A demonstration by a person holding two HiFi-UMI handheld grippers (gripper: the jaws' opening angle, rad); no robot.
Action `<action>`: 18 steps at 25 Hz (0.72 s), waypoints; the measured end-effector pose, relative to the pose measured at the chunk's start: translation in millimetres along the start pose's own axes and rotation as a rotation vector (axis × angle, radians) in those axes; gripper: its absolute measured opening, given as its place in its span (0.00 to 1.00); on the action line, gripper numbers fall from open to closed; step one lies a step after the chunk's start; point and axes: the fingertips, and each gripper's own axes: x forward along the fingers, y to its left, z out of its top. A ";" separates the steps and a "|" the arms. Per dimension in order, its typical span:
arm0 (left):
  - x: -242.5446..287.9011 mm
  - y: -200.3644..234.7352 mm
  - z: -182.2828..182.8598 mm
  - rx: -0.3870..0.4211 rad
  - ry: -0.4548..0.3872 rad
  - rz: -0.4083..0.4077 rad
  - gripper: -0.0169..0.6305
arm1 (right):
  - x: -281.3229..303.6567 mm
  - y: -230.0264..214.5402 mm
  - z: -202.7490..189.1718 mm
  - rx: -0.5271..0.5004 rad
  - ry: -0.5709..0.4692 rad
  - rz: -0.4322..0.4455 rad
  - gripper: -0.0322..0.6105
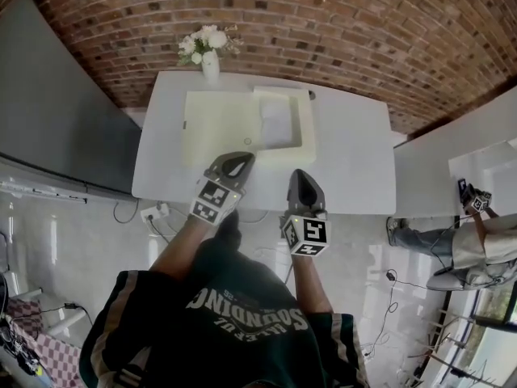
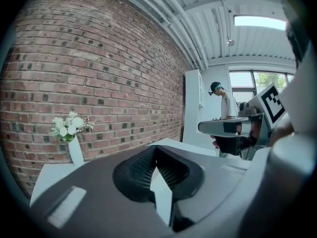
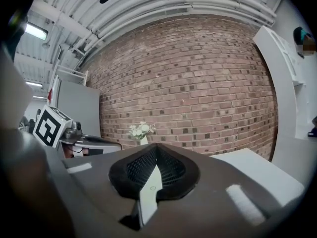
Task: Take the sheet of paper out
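The left claw [image 1: 241, 160] and right claw [image 1: 300, 176] are both standing closed and empty over the table's [image 1: 355, 160] near edge. The sheet of paper [image 1: 277, 124] is lying in a cream holder [image 1: 218, 124] toward the far edge, and its outline is proving hard to separate. The shirt lettering [image 1: 250, 309], upside down, is reading "SOUNDING".

Ahead of the jaws: white tabletop [image 1: 355, 156], pale cream case [image 1: 216, 124], white sheet of paper [image 1: 277, 121] inside. Farther beyond: white vase [image 1: 210, 65] with white flowers [image 1: 203, 43], red-brown brick wall [image 1: 339, 31]. Grey left gripper [image 1: 241, 158] and right gripper [image 1: 300, 175]; black-and-white square markers [image 1: 213, 198], black ribbed pads [image 2: 141, 167].
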 end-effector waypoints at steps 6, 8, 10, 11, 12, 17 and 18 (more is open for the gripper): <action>36.8 52.4 3.7 -0.028 0.010 -0.017 0.04 | 63.1 -2.6 9.0 0.005 0.025 0.000 0.05; 45.3 65.2 3.7 -0.032 0.014 -0.025 0.04 | 78.5 -1.6 11.3 0.005 0.029 -0.002 0.05; 53.2 76.2 4.5 -0.030 0.015 -0.033 0.04 | 90.7 -0.7 13.5 0.005 0.028 -0.006 0.05; 56.3 80.5 4.6 -0.032 0.015 -0.036 0.04 | 94.9 -0.5 13.7 0.006 0.029 -0.009 0.05; 58.9 84.0 4.2 -0.035 0.015 -0.038 0.04 | 98.2 -0.8 13.4 0.006 0.031 -0.011 0.05; 71.1 96.7 2.8 -0.039 0.023 -0.046 0.04 | 113.8 -9.6 15.0 0.009 0.033 -0.031 0.05; 73.0 97.9 2.1 -0.041 0.025 -0.046 0.04 | 116.0 -11.1 14.4 0.009 0.034 -0.031 0.05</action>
